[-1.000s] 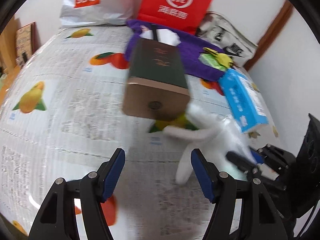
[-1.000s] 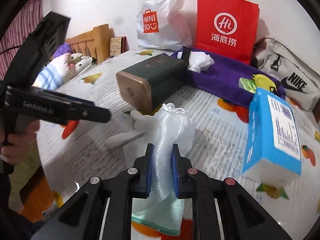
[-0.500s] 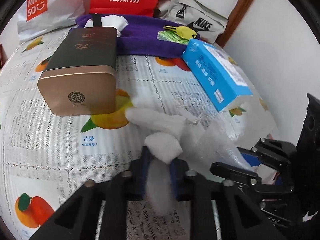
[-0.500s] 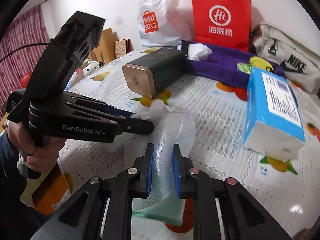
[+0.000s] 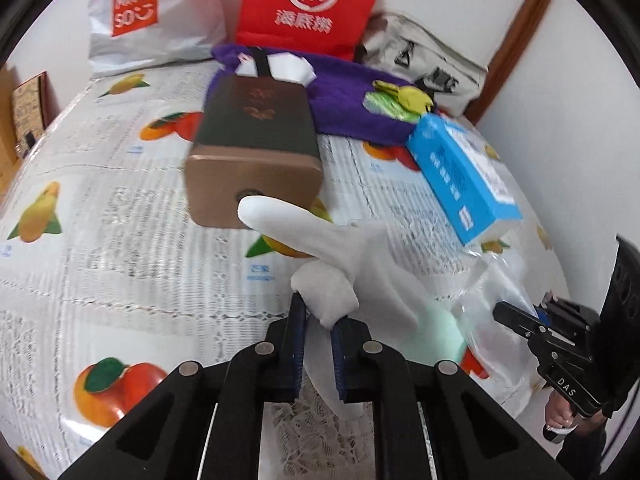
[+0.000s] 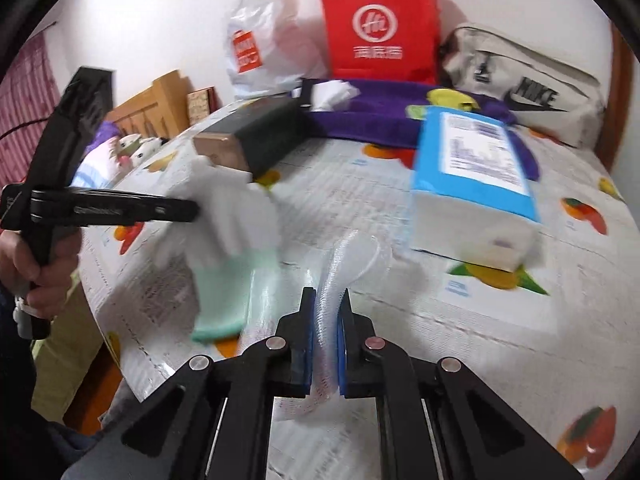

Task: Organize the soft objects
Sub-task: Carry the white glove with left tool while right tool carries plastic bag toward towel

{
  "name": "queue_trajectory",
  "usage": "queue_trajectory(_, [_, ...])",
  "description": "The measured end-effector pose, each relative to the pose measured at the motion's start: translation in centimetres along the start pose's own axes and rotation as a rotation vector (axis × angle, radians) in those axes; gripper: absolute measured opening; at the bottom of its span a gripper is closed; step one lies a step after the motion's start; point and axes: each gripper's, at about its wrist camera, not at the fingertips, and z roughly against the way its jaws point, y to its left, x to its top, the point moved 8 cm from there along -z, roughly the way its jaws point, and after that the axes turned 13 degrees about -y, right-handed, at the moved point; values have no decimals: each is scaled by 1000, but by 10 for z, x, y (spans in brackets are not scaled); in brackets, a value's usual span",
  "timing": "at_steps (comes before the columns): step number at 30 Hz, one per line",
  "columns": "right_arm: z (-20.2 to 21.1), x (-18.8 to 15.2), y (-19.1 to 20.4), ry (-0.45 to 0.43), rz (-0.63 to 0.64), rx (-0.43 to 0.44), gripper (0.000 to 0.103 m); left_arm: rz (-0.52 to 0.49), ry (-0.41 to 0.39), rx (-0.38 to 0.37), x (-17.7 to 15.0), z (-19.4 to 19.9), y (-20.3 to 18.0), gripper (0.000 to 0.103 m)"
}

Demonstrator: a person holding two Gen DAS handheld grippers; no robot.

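My left gripper (image 5: 319,316) is shut on a finger of a white glove (image 5: 352,264) with a mint-green cuff, held above the fruit-print tablecloth (image 5: 120,216). The glove also shows in the right wrist view (image 6: 224,216), half pulled out of a clear mesh bag (image 6: 348,256). My right gripper (image 6: 325,300) is shut on that bag. The right gripper (image 5: 516,316) shows at the far right of the left wrist view, holding the bag (image 5: 492,292).
A dark green and gold tin box (image 5: 256,140) lies mid-table. A blue tissue box (image 5: 460,176) lies to its right. A purple plush cloth (image 5: 352,100), red bag (image 5: 312,4), white Miniso bag (image 5: 152,16) and grey Nike bag (image 5: 424,56) stand at the back.
My left gripper closed on a glove finger and has lifted the glove leftwards out of the mesh bag, which my right gripper keeps holding.
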Motion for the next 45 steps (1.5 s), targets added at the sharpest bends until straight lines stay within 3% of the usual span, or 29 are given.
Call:
queue_trajectory(11, [30, 8, -47, -23, -93, -139, 8, 9, -72, 17, 25, 35, 1, 12])
queue_trajectory(16, [39, 24, -51, -51, -132, -131, 8, 6, -104, 23, 40, 44, -2, 11])
queue_trajectory(31, [45, 80, -43, -125, -89, -110, 8, 7, -172, 4, 86, 65, -11, 11])
queue_trajectory(45, [29, 133, -59, -145, -70, -103, 8, -15, -209, 11, 135, 57, -21, 11])
